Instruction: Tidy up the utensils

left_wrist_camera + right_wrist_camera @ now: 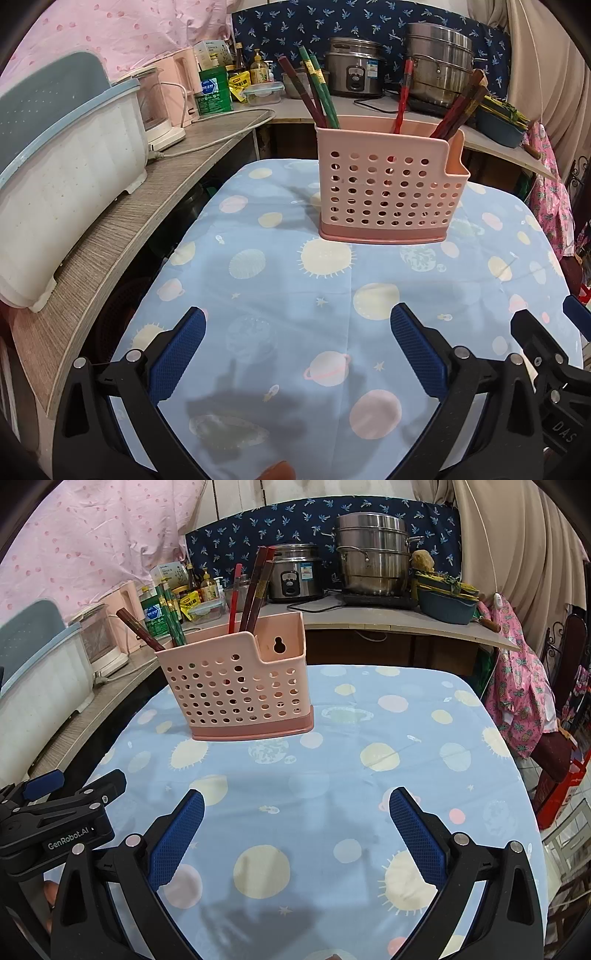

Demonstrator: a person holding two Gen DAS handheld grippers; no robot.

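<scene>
While both grippers, left (297, 325) and right (297, 805), hover spread, chopsticks (325, 99) stand in the pink holder (388, 192).

pink perforated utensil holder (388, 188) upright on blue planet-print tablecloth (280, 295), red, green and brown chopsticks (317, 92) leaning inside

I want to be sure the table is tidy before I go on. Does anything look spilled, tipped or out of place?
Nothing stands out. The pink holder stands upright on the tablecloth, with the chopsticks leaning inside it. No utensil lies loose on the cloth. Both grippers, left and right, have open, empty jaws.
</scene>
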